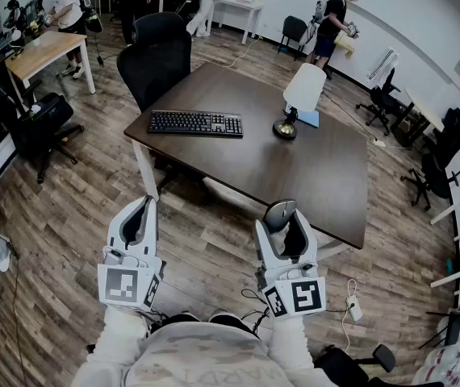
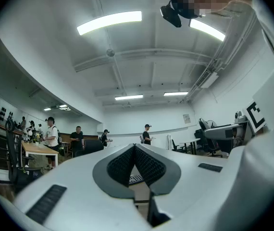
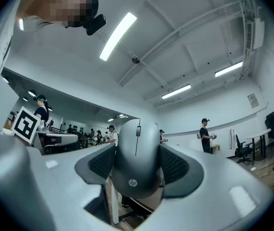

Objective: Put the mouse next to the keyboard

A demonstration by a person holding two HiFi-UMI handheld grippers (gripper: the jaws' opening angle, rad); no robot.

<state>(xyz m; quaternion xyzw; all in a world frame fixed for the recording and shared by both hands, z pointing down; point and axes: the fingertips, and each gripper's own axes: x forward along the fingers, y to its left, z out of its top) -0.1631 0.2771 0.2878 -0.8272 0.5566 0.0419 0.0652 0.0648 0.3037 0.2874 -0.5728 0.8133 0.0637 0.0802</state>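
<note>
My right hand-held gripper (image 1: 284, 224) is clamped on the mouse (image 3: 137, 167). Its two ribbed pads press the grey body from either side, with the scroll wheel facing up and the logo end toward the camera. In the head view, the mouse sits in the air well apart from the keyboard (image 1: 195, 123), nearer to me and off to its right, about over the near edge of the dark bench (image 1: 311, 176). My left hand-held gripper (image 1: 144, 210) is closed on nothing, its pad tips meeting. It hangs over the wood floor, on my side of the keyboard and clear of the bench. The keyboard lies flat near the bench's far left corner. A white-shaded lamp (image 1: 299, 99) stands to the right of the keyboard, and a black office chair (image 1: 159, 55) stands beyond it.
</note>
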